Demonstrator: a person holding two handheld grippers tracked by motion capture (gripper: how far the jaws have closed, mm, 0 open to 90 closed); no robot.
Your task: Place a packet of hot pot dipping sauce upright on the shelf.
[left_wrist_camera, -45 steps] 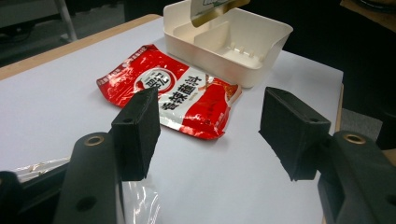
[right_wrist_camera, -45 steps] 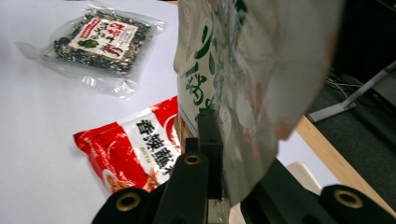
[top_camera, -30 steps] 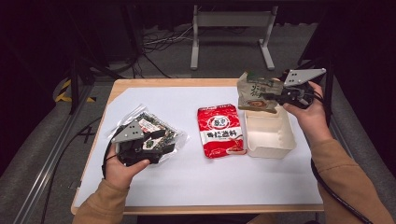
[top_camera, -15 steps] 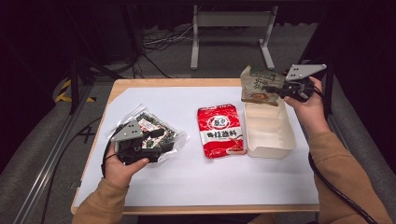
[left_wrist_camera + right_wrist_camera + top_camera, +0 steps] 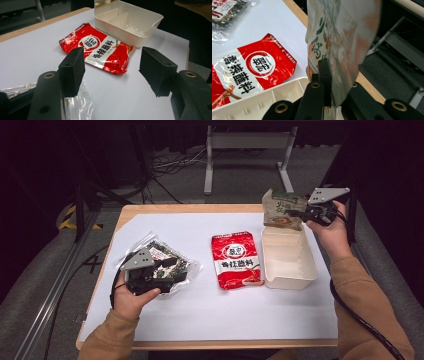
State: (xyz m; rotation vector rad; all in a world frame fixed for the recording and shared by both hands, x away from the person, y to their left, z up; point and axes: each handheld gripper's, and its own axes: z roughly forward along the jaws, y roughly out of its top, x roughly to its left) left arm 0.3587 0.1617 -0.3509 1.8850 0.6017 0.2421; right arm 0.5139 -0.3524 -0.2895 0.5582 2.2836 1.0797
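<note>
Two grippers in view: the right gripper [image 5: 295, 213] has its fingers clamped on a pale green-printed foil pouch [image 5: 280, 209], held above the far end of the cream plastic tray [image 5: 290, 265]. Left gripper [image 5: 170, 267], fingers apart, rests over a clear bag of dark contents [image 5: 165, 255] on the bench [image 5: 165, 210], beside a red sauce packet [image 5: 236, 260].

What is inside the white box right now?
The white box looks empty: bare floor, a divider and small ribs inside, seen in the left gripper view. The pouch held by the right gripper hangs over its far end, hiding that corner from above.
</note>
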